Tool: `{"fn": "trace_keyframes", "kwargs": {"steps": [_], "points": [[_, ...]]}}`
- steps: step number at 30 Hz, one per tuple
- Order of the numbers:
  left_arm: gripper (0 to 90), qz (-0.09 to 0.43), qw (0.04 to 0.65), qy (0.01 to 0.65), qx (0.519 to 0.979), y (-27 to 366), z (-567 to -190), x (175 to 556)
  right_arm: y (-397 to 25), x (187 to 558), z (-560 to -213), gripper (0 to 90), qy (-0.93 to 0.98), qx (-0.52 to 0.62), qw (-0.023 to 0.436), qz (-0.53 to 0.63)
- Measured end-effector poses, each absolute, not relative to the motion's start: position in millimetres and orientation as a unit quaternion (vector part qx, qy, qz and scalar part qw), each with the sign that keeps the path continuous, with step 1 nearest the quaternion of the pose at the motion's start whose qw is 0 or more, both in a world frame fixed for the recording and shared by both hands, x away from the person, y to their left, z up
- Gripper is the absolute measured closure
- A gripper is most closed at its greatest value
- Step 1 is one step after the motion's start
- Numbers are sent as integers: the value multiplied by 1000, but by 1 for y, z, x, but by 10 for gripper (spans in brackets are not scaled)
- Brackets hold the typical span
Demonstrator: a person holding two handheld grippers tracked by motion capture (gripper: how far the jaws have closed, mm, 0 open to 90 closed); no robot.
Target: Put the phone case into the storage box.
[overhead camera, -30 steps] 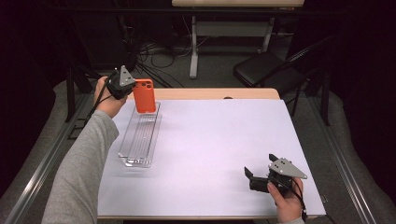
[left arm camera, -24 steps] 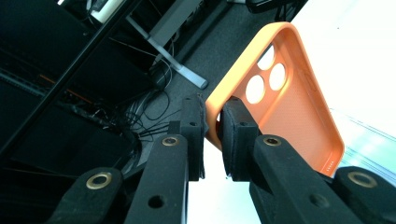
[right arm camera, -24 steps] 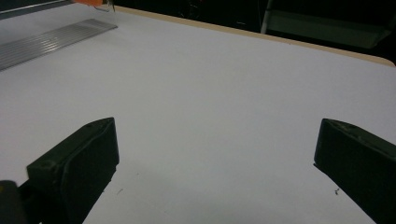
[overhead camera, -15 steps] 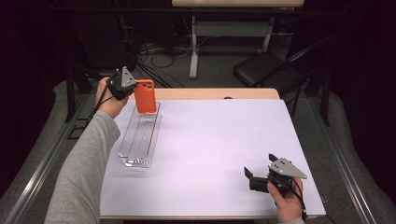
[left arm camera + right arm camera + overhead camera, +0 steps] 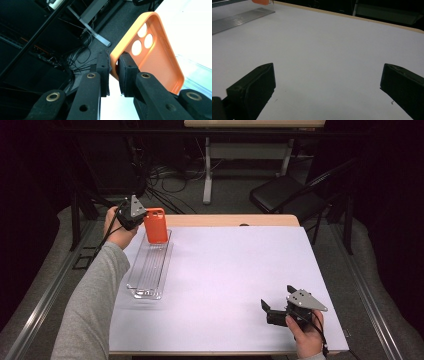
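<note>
Left gripper view has your left gripper [image 5: 113,72] pinched down on the rim of the orange phone case [image 5: 152,57], one pad on the outer side of the edge and the other inside the shell, with a sliver of gap beneath the grip where the jaws do not quite meet. The case's open back faces the camera, and its three camera cut-outs sit near the top. From the high view, your left gripper [image 5: 141,220] holds the orange phone case [image 5: 156,225] roughly upright at the far end of the clear plastic tray [image 5: 150,270], which lies lengthwise near the left edge of the white table [image 5: 230,285]; whether the case's lower edge touches the tray cannot be told. Your right gripper [image 5: 278,306] sits low over the near right corner of the table, well apart from the case, its jaws spread wide with nothing between them but bare white surface, as the right gripper view confirms.
</note>
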State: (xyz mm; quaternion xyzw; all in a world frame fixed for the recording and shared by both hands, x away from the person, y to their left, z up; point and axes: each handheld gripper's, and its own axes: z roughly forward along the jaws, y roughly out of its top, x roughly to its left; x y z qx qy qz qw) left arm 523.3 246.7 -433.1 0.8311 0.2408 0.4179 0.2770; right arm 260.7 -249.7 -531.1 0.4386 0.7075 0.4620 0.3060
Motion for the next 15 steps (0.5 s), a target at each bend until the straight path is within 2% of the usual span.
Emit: {"fn": "trace_keyframes", "kwargs": {"steps": [15], "points": [[806, 420, 276, 238, 831, 242, -445, 525, -249, 261, -533, 0, 711, 438, 304, 459]]}}
